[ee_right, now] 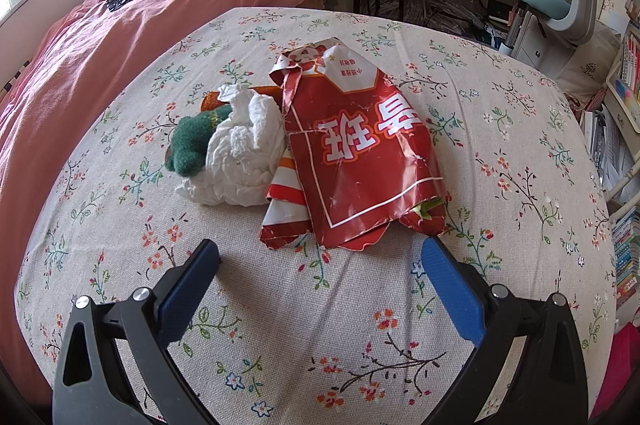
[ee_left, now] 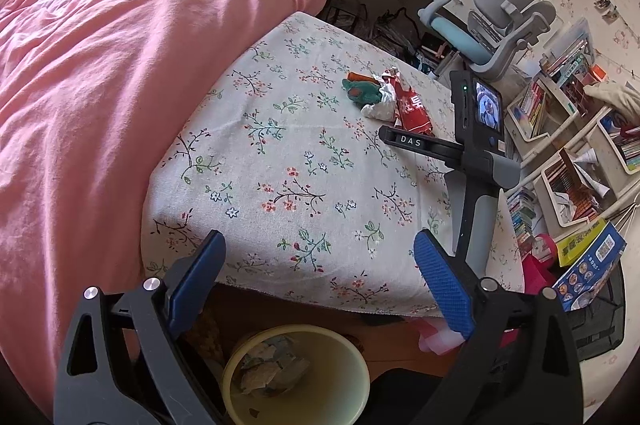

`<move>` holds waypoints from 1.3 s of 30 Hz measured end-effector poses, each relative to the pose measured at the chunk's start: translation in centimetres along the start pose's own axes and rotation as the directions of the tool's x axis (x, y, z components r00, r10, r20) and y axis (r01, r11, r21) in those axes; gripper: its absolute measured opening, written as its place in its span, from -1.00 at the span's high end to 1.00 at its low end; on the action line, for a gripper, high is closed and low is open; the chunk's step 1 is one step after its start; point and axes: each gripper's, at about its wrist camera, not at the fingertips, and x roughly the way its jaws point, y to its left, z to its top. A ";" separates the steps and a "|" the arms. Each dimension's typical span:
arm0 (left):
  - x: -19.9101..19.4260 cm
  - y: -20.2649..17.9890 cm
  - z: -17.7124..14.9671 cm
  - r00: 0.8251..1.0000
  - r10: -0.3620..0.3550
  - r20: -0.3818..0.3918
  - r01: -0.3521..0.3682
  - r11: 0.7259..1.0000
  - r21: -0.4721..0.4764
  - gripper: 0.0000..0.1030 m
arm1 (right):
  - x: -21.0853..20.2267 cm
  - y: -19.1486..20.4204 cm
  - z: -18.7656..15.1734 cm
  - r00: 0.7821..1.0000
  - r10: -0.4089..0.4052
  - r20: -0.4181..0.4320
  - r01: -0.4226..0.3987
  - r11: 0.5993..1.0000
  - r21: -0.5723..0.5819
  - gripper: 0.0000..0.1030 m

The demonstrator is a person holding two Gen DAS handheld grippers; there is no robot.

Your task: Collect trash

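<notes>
My left gripper (ee_left: 316, 273) hangs open over the bin (ee_left: 296, 377), trash far off at 1 o'clock. My right gripper (ee_right: 320, 281) gapes empty; the wrapper (ee_right: 356, 149) lies at 12, long axis toward me, tissue (ee_right: 240, 161) at 11. Right is nearer.

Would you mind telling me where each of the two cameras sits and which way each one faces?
Left wrist view: sits on the left gripper, at the bed's near edge above the yellow bin, facing across the floral sheet; its own open blue fingers show, plus the right gripper reaching in from the right.
Right wrist view: sits on the right gripper, low over the sheet, facing the red wrapper, white tissue and green knitted item; only its own open fingers show.
Shared: the trash pile, the sheet, the pink duvet and the desk chair.
</notes>
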 end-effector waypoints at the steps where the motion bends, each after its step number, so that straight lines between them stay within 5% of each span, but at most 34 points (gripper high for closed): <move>1: 0.0 0.0 0.0 1.000 0.001 0.000 -0.001 1.000 0.001 -0.77 | 0.0 0.0 0.0 1.000 0.000 0.000 0.000 1.000 0.000 -0.88; 39: -0.4 -2.1 -0.6 0.993 0.097 0.064 -0.105 0.984 0.146 -0.79 | 0.0 0.0 0.0 1.000 0.000 0.000 0.000 1.000 0.000 -0.88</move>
